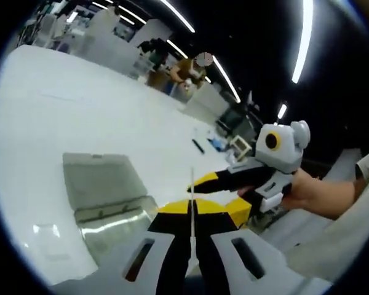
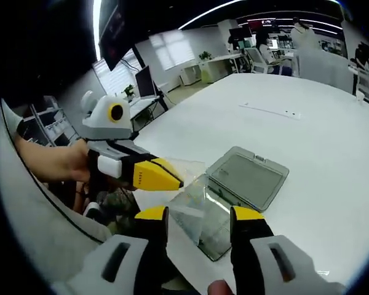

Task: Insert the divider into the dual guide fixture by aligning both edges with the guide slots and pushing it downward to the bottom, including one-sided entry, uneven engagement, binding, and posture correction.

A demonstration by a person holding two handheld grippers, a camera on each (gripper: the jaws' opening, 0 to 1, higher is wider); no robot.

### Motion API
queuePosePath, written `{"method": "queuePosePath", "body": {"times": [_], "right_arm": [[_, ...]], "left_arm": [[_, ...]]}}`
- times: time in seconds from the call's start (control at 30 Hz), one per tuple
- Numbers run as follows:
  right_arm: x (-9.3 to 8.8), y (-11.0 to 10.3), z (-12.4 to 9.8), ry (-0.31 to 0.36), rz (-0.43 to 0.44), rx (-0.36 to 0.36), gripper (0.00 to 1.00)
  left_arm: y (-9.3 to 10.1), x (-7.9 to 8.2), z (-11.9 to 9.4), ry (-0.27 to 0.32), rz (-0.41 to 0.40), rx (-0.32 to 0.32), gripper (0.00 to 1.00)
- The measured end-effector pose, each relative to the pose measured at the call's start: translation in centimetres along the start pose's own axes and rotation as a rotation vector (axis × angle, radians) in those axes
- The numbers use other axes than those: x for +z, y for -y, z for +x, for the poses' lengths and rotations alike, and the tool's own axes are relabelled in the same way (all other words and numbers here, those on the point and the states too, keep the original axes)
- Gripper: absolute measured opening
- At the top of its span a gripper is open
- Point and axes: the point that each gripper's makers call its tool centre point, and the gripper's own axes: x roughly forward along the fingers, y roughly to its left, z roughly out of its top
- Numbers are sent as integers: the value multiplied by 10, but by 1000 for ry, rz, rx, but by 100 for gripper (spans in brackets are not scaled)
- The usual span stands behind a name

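Note:
My left gripper (image 1: 192, 208) is shut on the divider (image 1: 192, 184), a thin clear sheet seen edge-on as a pale line rising between the yellow tips. Left of it on the white table lies the clear plastic fixture (image 1: 104, 190), its flat lid folded back. In the right gripper view the left gripper (image 2: 166, 176) comes in from the left, holding the divider (image 2: 194, 200) over the near end of the fixture (image 2: 249, 178). My right gripper (image 2: 198, 215) stands open, its jaws wide apart just below the sheet. It also shows as the right gripper (image 1: 221, 195), close beside the divider.
The white table (image 2: 307, 135) stretches wide beyond the fixture. A dark pen-like item (image 1: 200, 146) and small objects (image 1: 221, 143) lie near its far edge. A person's hand (image 1: 313, 193) and another hand (image 2: 55, 163) hold the grippers. Desks and monitors stand in the background.

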Motion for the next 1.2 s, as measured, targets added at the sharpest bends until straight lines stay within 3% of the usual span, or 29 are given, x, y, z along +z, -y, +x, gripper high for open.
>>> {"method": "queuePosePath", "body": {"times": [0.3, 0.77, 1.2], "right_arm": [[-6, -3, -3, -7, 25, 87, 34], [1, -25, -10, 52, 88, 253, 31], [2, -35, -8, 65, 113, 300, 27]], "left_arm": [[9, 3, -3, -22, 9, -58, 0], [21, 8, 1, -40, -1, -120, 0], [25, 8, 5, -48, -30, -152, 0]]}}
